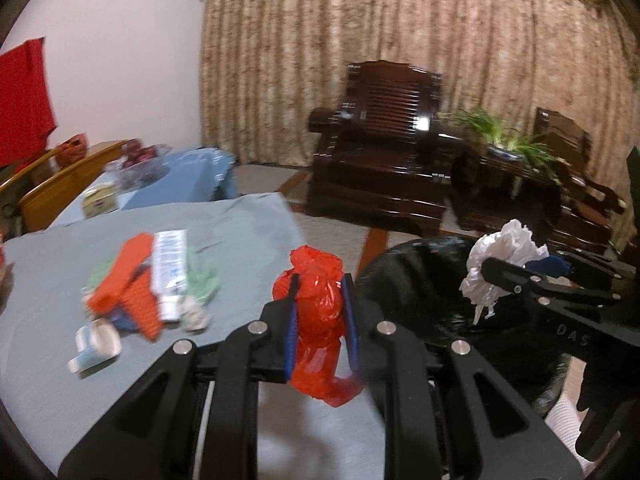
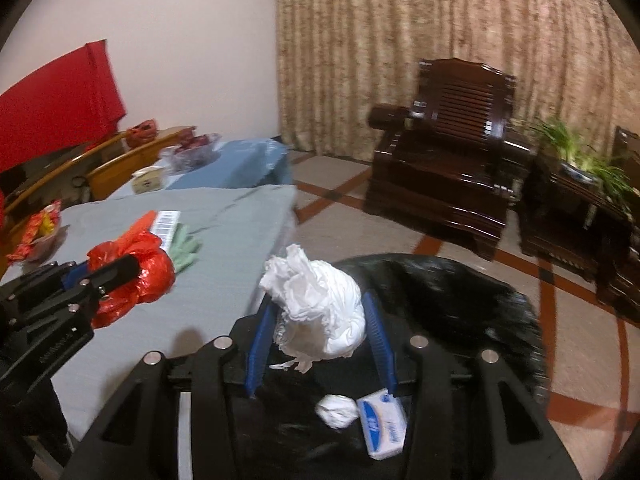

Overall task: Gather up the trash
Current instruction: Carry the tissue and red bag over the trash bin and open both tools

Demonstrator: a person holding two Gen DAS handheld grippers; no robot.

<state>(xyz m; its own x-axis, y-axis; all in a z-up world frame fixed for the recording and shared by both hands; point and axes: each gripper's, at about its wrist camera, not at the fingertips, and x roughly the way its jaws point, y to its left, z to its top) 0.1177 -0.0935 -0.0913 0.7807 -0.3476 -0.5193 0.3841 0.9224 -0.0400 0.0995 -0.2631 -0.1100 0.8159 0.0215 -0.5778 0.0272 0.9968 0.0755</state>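
Two grippers were both clamped on trash. The left gripper [image 1: 320, 312] squeezed a red plastic bag [image 1: 316, 320] above the table [image 1: 248, 232]. The right gripper [image 2: 320, 320] pinched white crumpled paper [image 2: 316, 312] over the black bin [image 2: 460, 292].

Ahead of the fingers stands a dark wooden armchair [image 2: 444, 160] before a beige curtain [image 2: 420, 40] (a green plant [image 2: 576, 152] beside it). Far left hangs red cloth [image 2: 56, 96], near a fruit bowl [image 2: 192, 152].
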